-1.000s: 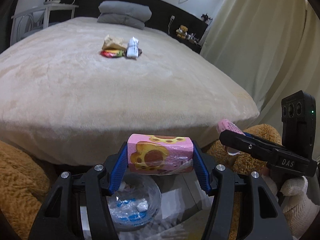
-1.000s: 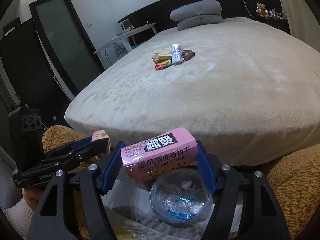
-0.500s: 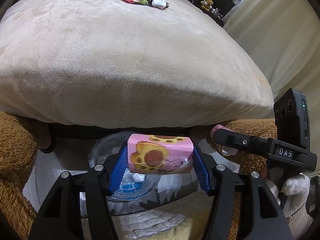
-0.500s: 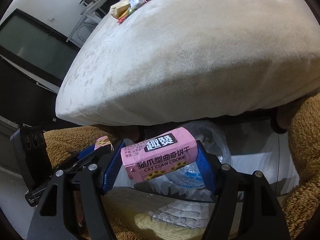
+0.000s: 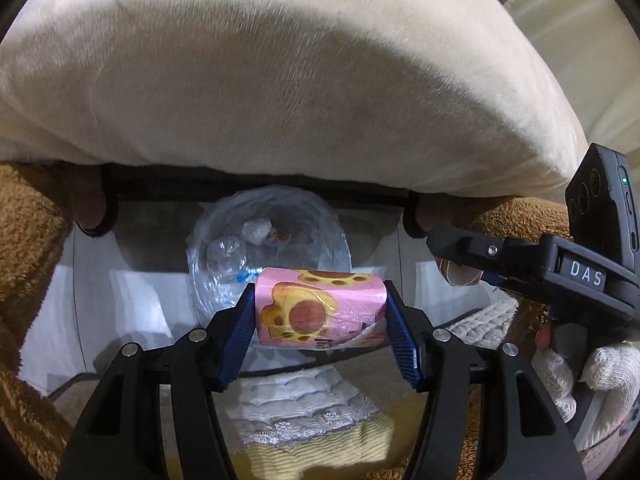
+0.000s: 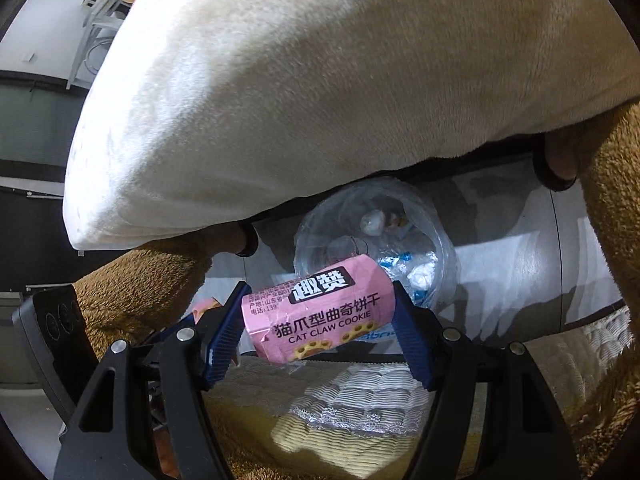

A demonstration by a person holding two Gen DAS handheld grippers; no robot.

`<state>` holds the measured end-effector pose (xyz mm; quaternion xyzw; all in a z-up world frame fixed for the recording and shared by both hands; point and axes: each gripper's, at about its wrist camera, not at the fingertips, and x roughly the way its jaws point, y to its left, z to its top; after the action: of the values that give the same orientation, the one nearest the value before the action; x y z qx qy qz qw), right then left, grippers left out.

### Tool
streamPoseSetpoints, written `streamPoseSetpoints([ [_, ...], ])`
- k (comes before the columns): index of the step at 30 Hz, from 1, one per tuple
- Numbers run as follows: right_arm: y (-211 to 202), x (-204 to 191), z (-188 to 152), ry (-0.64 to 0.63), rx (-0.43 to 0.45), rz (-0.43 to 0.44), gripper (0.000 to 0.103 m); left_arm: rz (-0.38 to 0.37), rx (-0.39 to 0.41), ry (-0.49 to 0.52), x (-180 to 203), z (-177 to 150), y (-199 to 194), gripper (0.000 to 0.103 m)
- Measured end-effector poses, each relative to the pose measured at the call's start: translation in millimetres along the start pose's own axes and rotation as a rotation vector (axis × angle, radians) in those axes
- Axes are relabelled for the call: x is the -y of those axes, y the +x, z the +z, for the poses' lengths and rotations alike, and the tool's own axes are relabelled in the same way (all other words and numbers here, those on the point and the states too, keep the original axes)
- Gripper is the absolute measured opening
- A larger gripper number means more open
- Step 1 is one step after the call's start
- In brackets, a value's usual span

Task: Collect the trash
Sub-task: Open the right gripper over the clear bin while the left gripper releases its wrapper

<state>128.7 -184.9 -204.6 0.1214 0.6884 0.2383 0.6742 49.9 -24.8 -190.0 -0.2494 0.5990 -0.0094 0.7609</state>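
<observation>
Left hand-held gripper (image 5: 320,320) clamped on a pink cookie box (image 5: 320,310); right hand-held gripper (image 6: 318,324) clamped on a second pink box (image 6: 320,312). Two boxes, one each. Both have dropped from bed height and tipped down over the lined trash bin (image 5: 224,248), so release looks next. One bin, a few crumpled scraps inside. Beyond it, the bed (image 5: 280,80); the wrapper pile seen earlier is mostly out of frame, still to collect.
</observation>
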Motion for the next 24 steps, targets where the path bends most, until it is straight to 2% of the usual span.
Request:
streamPoseSetpoints([
  [8, 15.1, 2.6, 2.8, 0.026, -0.044, -0.012, 0.069, 0.000, -0.054, -0.034, -4.3, -0.5, 4.3, 0.059],
  [14, 18.1, 3.2, 4.0, 0.037, -0.051, -0.016, 0.069, 0.016, -0.069, -0.020, -3.6, -1.5, 4.9, 0.060],
  [15, 18.1, 3.3, 3.9, 0.040, -0.049, -0.017, 0.069, 0.016, -0.072, -0.023, -4.4, -0.3, 5.9, 0.060],
  [17, 18.6, 3.9, 4.3, 0.046, -0.050, -0.017, 0.069, 0.017, -0.073, -0.031, -6.9, 1.4, 5.8, 0.071],
  [23, 20.7, 1.9, 3.2, 0.039, -0.056, -0.019, 0.070, 0.010, -0.070, -0.055, -11.8, 3.9, 4.9, 0.074],
  [24, 20.7, 2.0, 3.2, 0.041, -0.056, -0.015, 0.075, 0.009, -0.067, -0.056, -11.7, 4.0, 4.4, 0.074],
])
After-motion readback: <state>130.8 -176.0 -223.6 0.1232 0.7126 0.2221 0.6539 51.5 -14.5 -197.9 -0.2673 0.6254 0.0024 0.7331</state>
